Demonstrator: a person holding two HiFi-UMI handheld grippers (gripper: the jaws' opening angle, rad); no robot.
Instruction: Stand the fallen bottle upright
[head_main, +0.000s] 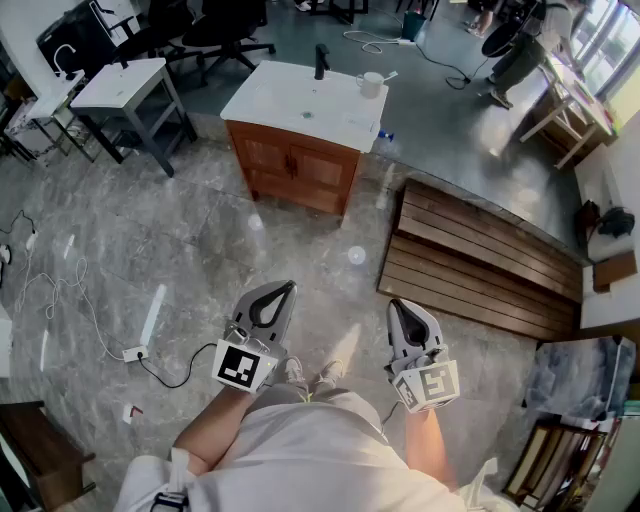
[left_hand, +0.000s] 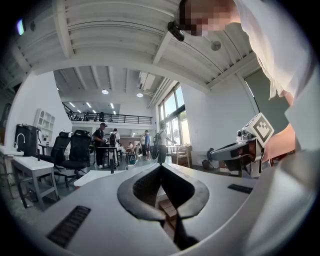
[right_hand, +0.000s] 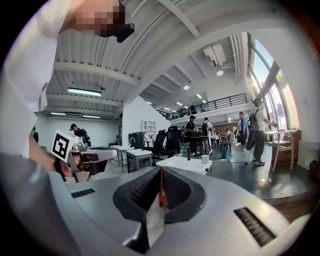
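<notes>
1. Head view:
   - the bottle (head_main: 384, 135) lies on its side at the right edge of the white worktop (head_main: 290, 95), beside the mug (head_main: 371, 84);
   - it looks small and clear, so probably light, smooth and prone to rolling; its fill level is too small to tell;
   - grip it across the middle of the body;
   - the left tool (head_main: 288, 287) and right tool (head_main: 398, 305) are held near the body, well apart from the bottle.
2. Left gripper view: the left tool (left_hand: 161, 167) has its jaws fully closed, nothing between them; bottle not visible.
3. Right gripper view: the right tool (right_hand: 161, 170) has its jaws meeting at the tips, empty; the bottle (right_hand: 206, 171) lies far ahead at the worktop corner.
</notes>
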